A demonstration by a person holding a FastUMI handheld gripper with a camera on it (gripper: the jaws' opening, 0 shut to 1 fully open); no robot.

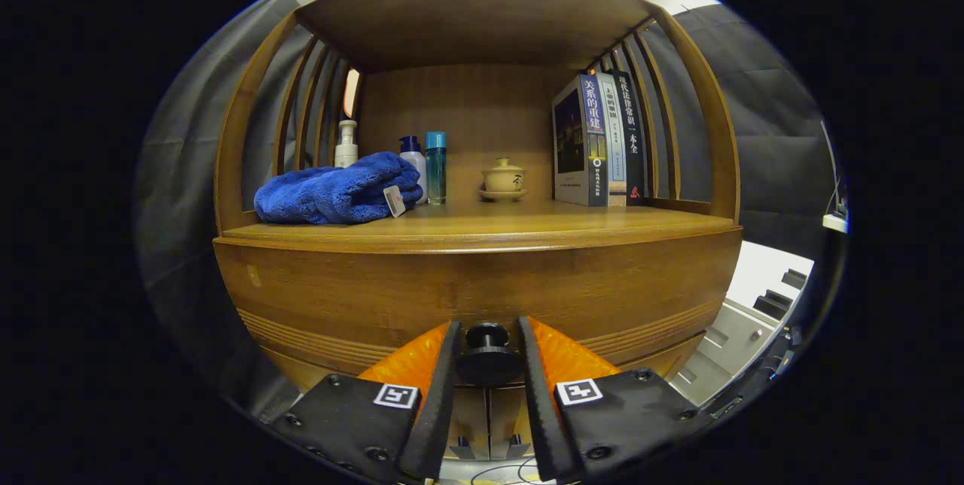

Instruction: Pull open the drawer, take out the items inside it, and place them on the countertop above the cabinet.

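Note:
The wooden cabinet's drawer front [392,297] spans the view just ahead of me, under the countertop [482,227]. Its black round knob [488,355] sits between my two fingers. My gripper [488,328] is closed in on the knob, and both black finger pads [444,364] touch its sides. The drawer's inside is hidden. A folded blue towel [337,193] with a small tag lies on the countertop's left part.
Behind the towel on the countertop stand a white pump bottle [346,144], a white bottle with a blue cap [413,161] and a teal bottle [435,167]. A lidded yellow teacup [503,179] and upright books [599,140] stand to the right. Slatted wooden sides and a top board enclose the shelf.

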